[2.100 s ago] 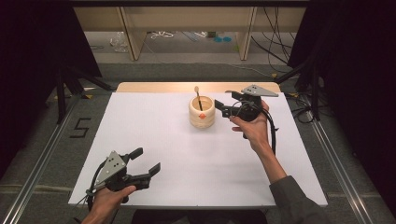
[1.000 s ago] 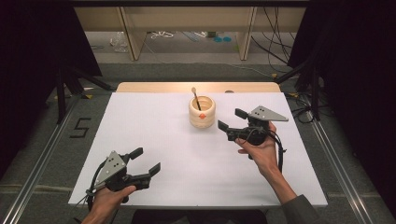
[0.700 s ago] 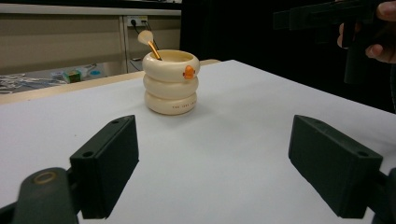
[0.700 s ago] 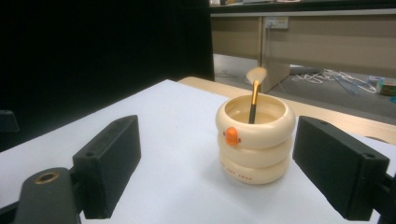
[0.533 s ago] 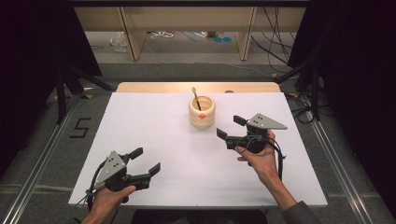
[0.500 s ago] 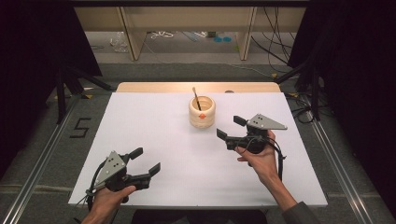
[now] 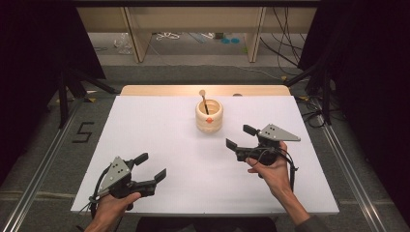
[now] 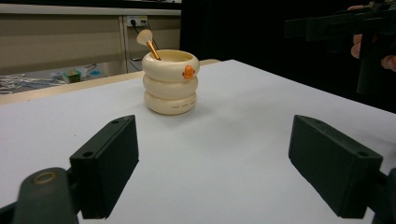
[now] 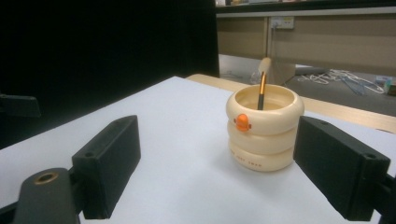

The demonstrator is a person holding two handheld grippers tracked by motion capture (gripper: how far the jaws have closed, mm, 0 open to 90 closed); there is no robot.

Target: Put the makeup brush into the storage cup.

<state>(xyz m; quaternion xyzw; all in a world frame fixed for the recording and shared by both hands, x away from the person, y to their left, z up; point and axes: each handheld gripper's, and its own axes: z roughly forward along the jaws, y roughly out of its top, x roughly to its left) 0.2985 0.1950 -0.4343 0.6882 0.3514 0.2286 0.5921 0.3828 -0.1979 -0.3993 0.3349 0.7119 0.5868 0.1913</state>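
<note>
A cream ringed pot (image 7: 209,117) with an orange dot stands at the middle back of the white table (image 7: 164,140). A brush with an orange handle (image 7: 205,102) leans inside it, pale tip up. The pot (image 8: 170,81) is also straight ahead in the left gripper view, and the same pot (image 9: 264,126) is close in the right gripper view. My right gripper (image 7: 241,137) hovers open to the right of and nearer than the pot, holding nothing. Near the front left edge, my left gripper (image 7: 151,166) is open and empty.
A wooden strip (image 7: 159,90) borders the table's far edge. Metal rails (image 7: 43,164) run along both sides on the floor. Beyond the table stand wooden furniture legs (image 7: 135,34) and loose cables (image 7: 167,36). Black curtains hang at both sides.
My right gripper has drawn back from the pot toward the near right, open and empty, leaving the brush standing in the pot. The left gripper has stayed put.
</note>
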